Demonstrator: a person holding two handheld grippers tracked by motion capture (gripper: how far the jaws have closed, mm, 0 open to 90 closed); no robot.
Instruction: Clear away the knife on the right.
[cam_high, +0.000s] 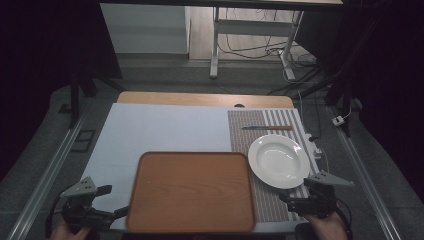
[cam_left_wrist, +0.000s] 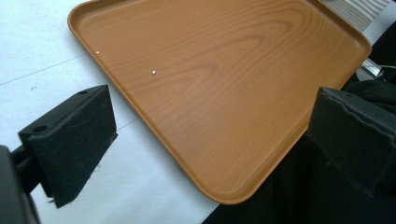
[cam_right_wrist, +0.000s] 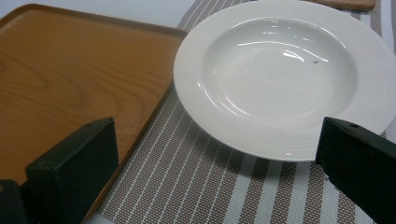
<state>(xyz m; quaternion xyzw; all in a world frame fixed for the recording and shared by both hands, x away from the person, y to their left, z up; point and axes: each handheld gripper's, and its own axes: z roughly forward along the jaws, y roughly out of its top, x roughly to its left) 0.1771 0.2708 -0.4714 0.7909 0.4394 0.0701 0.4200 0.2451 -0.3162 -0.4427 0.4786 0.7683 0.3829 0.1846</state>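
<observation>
A brown wooden tray (cam_high: 192, 190) lies empty at the table's front middle, also seen as the tray (cam_left_wrist: 224, 79) and the tray (cam_right_wrist: 60, 79). Right of it a white deep plate (cam_high: 278, 160) rests on a striped placemat (cam_high: 265, 200); the plate (cam_right_wrist: 285, 74) looks empty. A knife (cam_high: 267, 128) with a wooden handle lies behind the plate. My left gripper (cam_high: 110, 202) is open by the tray's front left corner, jaws wide in the left gripper view (cam_left_wrist: 205, 144). My right gripper (cam_high: 295, 197) is open just in front of the plate, jaws wide (cam_right_wrist: 215, 163).
A white cloth (cam_high: 160, 130) covers the table left of the striped placemat (cam_right_wrist: 196, 186). The table's wooden back edge (cam_high: 200, 98) shows beyond it. Behind the table stand desk legs and loose cables (cam_high: 250, 50) on the floor.
</observation>
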